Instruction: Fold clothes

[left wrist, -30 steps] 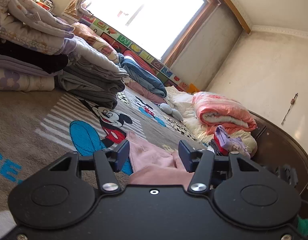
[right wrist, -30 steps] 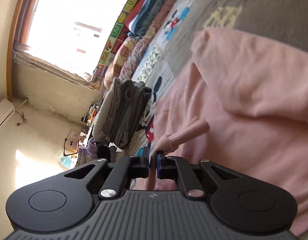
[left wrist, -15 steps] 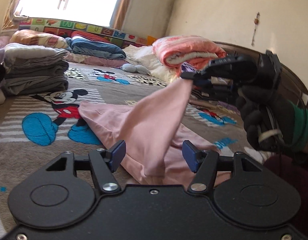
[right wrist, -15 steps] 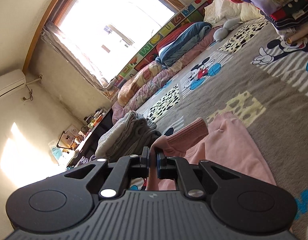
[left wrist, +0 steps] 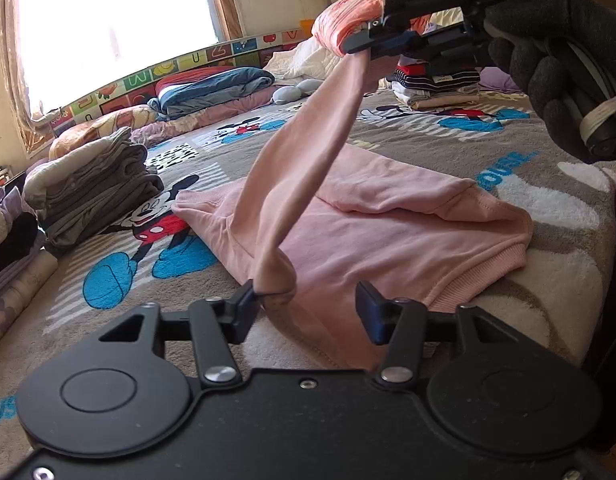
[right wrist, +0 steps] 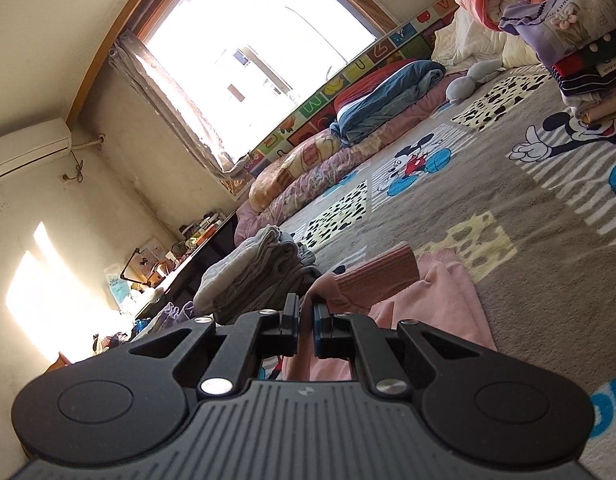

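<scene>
Sweatshirt [left wrist: 388, 232]: partly folded, frame centre
Sleeve [left wrist: 308, 152]: lifted toward upper right, still to lay
Right gripper [left wrist: 366, 42]: clamped on cuff
Left gripper [left wrist: 305, 312]: fingers apart

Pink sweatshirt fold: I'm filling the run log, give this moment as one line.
stage: sleeve fold | right gripper: shut on sleeve, lifted | left gripper: open, beside sleeve base | pink sweatshirt: on blanket
</scene>
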`<state>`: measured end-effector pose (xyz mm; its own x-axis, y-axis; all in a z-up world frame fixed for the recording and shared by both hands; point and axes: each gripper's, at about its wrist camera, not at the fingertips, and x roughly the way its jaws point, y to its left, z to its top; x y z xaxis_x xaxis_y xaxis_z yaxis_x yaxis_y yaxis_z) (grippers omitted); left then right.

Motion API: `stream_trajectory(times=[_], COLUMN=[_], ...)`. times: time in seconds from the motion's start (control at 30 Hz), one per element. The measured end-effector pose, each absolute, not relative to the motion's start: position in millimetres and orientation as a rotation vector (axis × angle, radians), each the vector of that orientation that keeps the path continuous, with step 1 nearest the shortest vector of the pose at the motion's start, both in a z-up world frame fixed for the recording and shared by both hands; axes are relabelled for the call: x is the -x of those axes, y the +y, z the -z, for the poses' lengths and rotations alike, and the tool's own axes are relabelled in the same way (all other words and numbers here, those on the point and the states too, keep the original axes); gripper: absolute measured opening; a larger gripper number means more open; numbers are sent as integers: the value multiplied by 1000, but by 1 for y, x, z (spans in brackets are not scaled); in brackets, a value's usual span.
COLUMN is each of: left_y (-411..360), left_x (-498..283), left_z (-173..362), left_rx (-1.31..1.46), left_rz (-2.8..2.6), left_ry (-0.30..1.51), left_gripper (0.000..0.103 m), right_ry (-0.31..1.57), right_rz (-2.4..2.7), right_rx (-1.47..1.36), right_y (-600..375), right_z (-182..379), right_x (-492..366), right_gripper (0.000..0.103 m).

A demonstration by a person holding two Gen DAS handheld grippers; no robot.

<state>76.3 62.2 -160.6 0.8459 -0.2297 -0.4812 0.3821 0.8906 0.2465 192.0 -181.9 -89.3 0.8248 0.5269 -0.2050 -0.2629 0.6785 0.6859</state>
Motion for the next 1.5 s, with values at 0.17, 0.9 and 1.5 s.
stream_trajectory(times=[0.17,0.9,1.5], left_y=[50,19,75], left_x=[-73,-62,-91], left_z=[169,188,152], left_rx=[-498,-739,-164], left_rz=[286,374,496], left_ry=[429,405,512], left_gripper=[21,16,17], right_ry=[401,448,368], right_rz=[-457,-354,-427], right_rx=[-696,-766,-747], right_y=[-195,-268,-270], right_z=[95,166,159], right_x=[-186,-136,-124], right_gripper=[9,9,9])
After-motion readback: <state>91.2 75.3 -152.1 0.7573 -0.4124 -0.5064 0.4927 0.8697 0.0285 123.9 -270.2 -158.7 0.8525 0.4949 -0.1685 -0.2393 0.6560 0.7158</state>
